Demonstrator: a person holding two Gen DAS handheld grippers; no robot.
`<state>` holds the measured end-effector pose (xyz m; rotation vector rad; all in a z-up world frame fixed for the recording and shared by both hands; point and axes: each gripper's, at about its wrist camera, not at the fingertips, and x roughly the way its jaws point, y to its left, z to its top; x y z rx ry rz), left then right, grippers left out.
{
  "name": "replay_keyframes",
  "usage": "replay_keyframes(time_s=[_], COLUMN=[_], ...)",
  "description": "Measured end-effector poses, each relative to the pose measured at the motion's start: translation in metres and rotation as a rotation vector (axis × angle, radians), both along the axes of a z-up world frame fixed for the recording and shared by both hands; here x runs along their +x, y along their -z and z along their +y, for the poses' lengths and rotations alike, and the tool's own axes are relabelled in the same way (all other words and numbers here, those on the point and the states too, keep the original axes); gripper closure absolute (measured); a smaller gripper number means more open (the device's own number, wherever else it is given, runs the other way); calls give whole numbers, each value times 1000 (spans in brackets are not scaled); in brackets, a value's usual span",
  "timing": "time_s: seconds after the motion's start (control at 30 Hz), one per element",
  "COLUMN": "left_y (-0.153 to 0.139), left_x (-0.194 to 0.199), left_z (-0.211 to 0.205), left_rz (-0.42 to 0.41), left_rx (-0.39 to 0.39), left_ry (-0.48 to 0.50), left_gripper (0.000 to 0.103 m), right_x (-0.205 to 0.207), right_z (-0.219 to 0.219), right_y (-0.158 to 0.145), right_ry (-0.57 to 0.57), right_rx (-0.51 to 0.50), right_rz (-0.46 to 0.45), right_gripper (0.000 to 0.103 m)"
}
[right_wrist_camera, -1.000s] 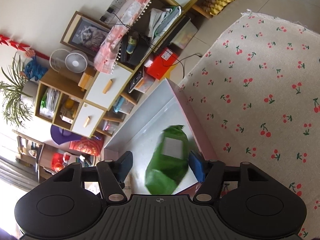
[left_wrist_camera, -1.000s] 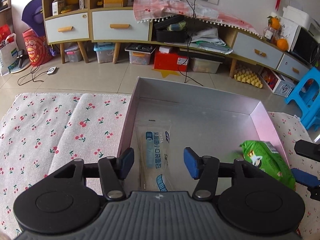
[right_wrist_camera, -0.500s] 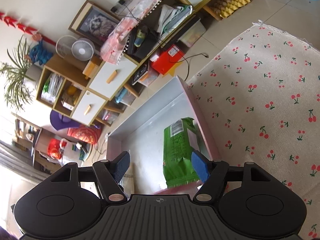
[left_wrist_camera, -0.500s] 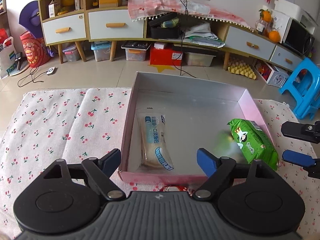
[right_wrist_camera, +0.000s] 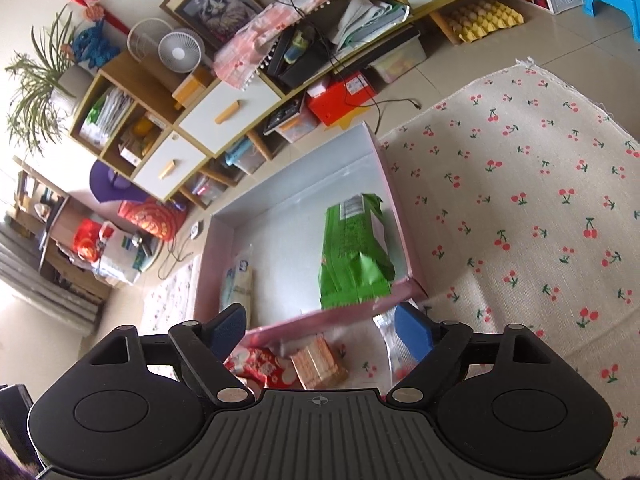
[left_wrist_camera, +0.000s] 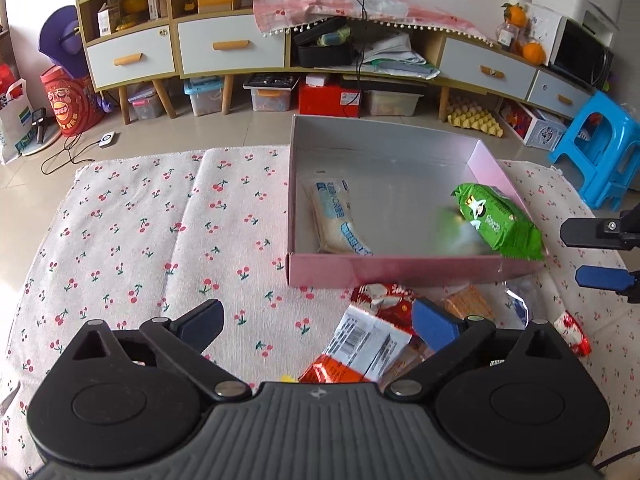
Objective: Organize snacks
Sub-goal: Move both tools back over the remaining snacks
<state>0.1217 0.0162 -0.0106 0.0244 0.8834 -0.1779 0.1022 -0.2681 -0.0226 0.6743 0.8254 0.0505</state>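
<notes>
My left gripper (left_wrist_camera: 316,326) has just been opening and its blue fingers (left_wrist_camera: 434,324) are spread wide with nothing pinched, hanging over the loose snack packets (left_wrist_camera: 360,354) on the cherry-print cloth (left_wrist_camera: 140,220) just in front of the pink box (left_wrist_camera: 392,270). My right gripper (right_wrist_camera: 320,330) has also just been opening, its fingers (right_wrist_camera: 412,330) apart and empty above a red packet (right_wrist_camera: 260,364) and a stack of crackers (right_wrist_camera: 318,364) outside the box's near wall. Inside the box I see the green snack bag (left_wrist_camera: 496,220) lying against the right wall, one end over the near corner, and the clear bread packet (left_wrist_camera: 336,216) flat along the left wall.
</notes>
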Motion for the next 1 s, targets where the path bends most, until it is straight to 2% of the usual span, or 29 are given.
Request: replay_keyframes(time_s=[0.13, 0.23, 0.4, 0.77, 1.0], left_y=[8, 9, 17, 33, 45], left_x=[-8, -19, -29, -51, -54], left_z=[8, 15, 20, 38, 40], left_rz=[-10, -23, -20, -52, -42], left_rx=[36, 14, 26, 19, 35], left_ry=[-29, -12, 73, 255, 352], left_gripper=[2, 1, 1, 1, 1], right_x=[-7, -12, -19, -42, -53], right_z=[8, 17, 39, 60, 83], right_y=[4, 6, 9, 13, 19], right_ry=[-32, -67, -118, -217, -311], right_rx=[-24, -49, -135, -112, -161], right_rz=[17, 21, -12, -62, -81], right_gripper=[19, 19, 19, 19, 19])
